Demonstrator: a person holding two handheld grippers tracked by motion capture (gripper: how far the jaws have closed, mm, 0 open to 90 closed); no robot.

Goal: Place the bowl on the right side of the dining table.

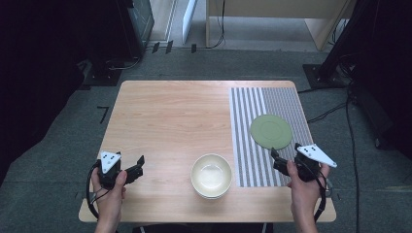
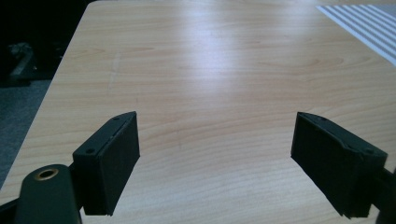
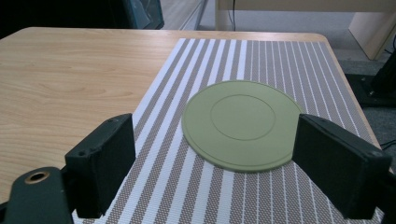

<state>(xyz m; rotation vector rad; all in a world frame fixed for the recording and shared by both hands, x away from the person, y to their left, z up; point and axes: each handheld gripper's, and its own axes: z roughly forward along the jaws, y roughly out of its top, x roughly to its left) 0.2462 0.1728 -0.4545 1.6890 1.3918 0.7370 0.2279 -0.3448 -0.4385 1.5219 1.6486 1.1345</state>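
**Both grippers empty, fingers spread, near the bench's front edge**

Wooden bench [image 1: 170, 116] w/ a striped placemat [image 1: 248, 121] along its right edge, running from back edge nearly to front; olive-green plate [image 1: 271, 131] lies flat on the mat, roughly mid-depth, toward the mat's right side; cream bowl [image 1: 211, 175] stands upright on bare wood near the front edge, just left of the mat's front left corner, not touching it; looks like it may be stacked on a second bowl, can't tell for sure.

Left gripper [image 1: 137, 170] held by the left hand [image 1: 111, 189] over the front left corner; fingers [image 2: 109, 161] spread wide, nothing betw. them; left gripper view has bare wood ahead and a sliver of the mat at far right; well apart from bowl.

Right gripper [image 1: 278, 160] held by the right hand [image 1: 301, 187] over the mat's front right part, near the bench's front right corner; fingers [image 3: 105, 161] spread wide, pinching nothing; in the right gripper view the plate [image 3: 242, 125] sits just ahead, betw. the two fingers' lines, its near right rim hidden behind the right finger; whether that finger touches the rim can't be told; in the high view the fingertips are just at the plate's near edge.
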